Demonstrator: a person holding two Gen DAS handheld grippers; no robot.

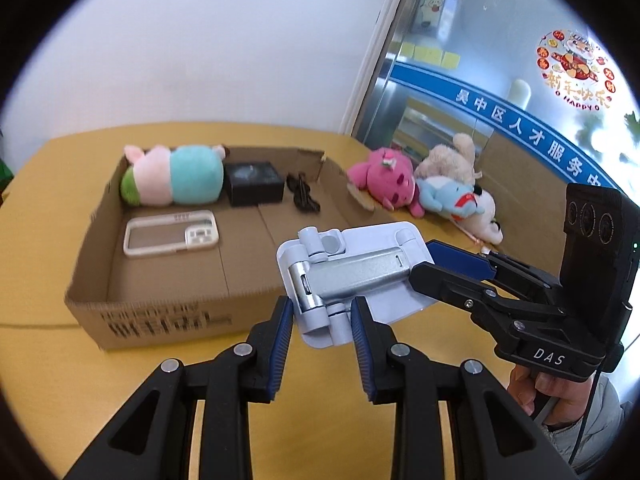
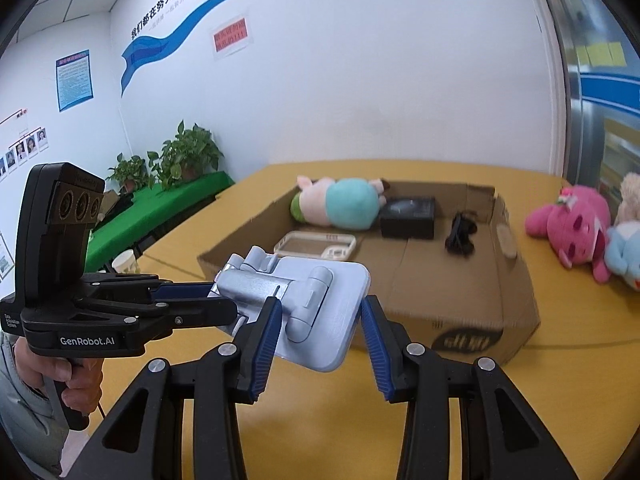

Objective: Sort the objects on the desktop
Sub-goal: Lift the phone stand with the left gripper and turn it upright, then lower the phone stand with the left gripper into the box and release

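Note:
A folded white and silver phone stand (image 1: 352, 276) hangs in the air in front of the cardboard box (image 1: 168, 312). My left gripper (image 1: 322, 328) is shut on the stand's near hinge end. My right gripper (image 1: 440, 264) comes in from the right and its jaws clamp the stand's far edge. In the right wrist view the stand (image 2: 304, 304) sits between the right gripper's (image 2: 320, 324) blue pads, and the left gripper (image 2: 188, 300) holds it from the left. The box (image 2: 516, 300) holds a pink and teal plush (image 1: 176, 176), a black case (image 1: 254, 184), a phone case (image 1: 172, 234) and a black clip (image 1: 304, 196).
Three plush toys lie on the yellow table (image 1: 360, 400) right of the box: pink (image 1: 388, 180), beige (image 1: 452, 160) and blue and white (image 1: 456, 200). A glass partition stands at the right. Potted plants (image 2: 180, 160) on a green table are far left.

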